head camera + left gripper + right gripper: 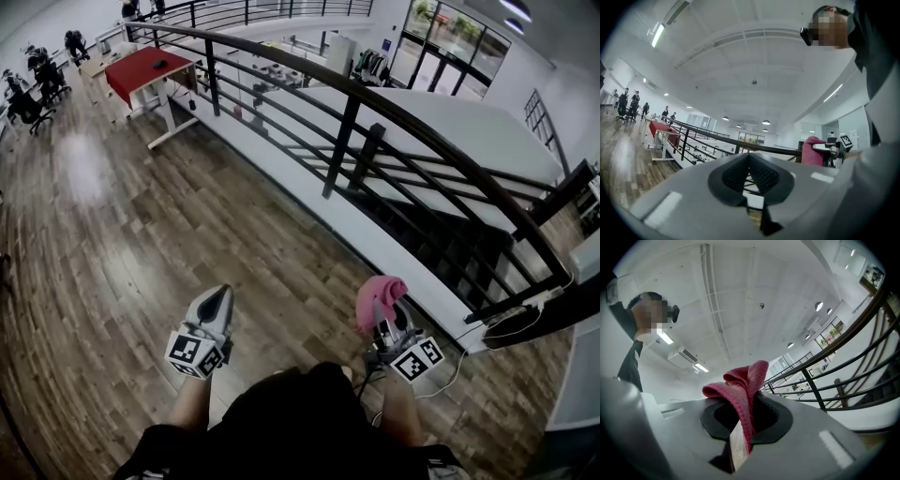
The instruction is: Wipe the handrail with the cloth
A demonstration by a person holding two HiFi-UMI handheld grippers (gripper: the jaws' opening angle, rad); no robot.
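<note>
The left gripper point(217, 300) has its jaws pressed together with nothing between them; in the left gripper view its ribbed pads point(761, 174) meet along a line and only background shows past them. It hangs over the wooden floor point(112, 234), near the person and well apart from the railing.

The right gripper point(385, 320) is clamped on the cloth point(380, 295), a pink-red terry rag. In the right gripper view the cloth point(742, 389) is pinched between the jaws, a folded bunch rising above the tips and one edge trailing down into the gap. This gripper point(743, 414) points up and away.

The handrail point(412, 124), a dark curved top bar over parallel black rails, runs from far left to near right, beyond both grippers. The cloth is near it but not touching it. A red table point(141, 67) stands far left beside the railing.
</note>
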